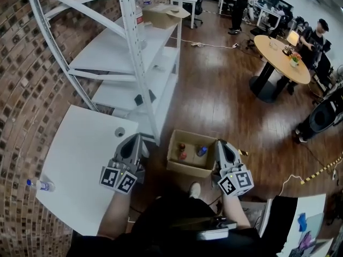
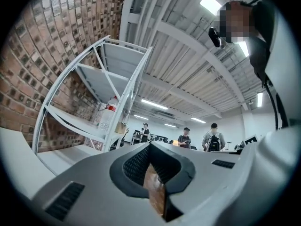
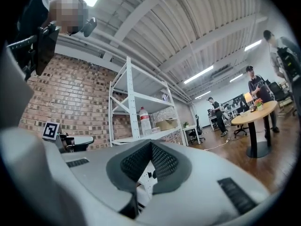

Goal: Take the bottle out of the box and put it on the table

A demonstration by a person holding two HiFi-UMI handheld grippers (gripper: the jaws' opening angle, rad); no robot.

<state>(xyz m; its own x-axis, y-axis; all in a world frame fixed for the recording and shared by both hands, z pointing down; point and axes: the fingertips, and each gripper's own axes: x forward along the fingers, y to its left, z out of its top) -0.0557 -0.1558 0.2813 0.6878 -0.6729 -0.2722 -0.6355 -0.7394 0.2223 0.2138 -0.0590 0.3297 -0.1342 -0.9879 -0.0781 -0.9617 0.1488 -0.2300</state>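
In the head view an open cardboard box stands on the wooden floor in front of the person. Inside it are a red-capped bottle and a blue-topped bottle. My left gripper is held above the corner of the white table, left of the box. My right gripper hovers at the box's right edge. Both stand well above the bottles, touching nothing. Seen from their own cameras, the left gripper and right gripper have jaws together and empty.
A small clear bottle lies near the table's left edge. A white metal shelf unit stands beyond the table, carrying a large bottle and a carton. A round wooden table and several people are further off.
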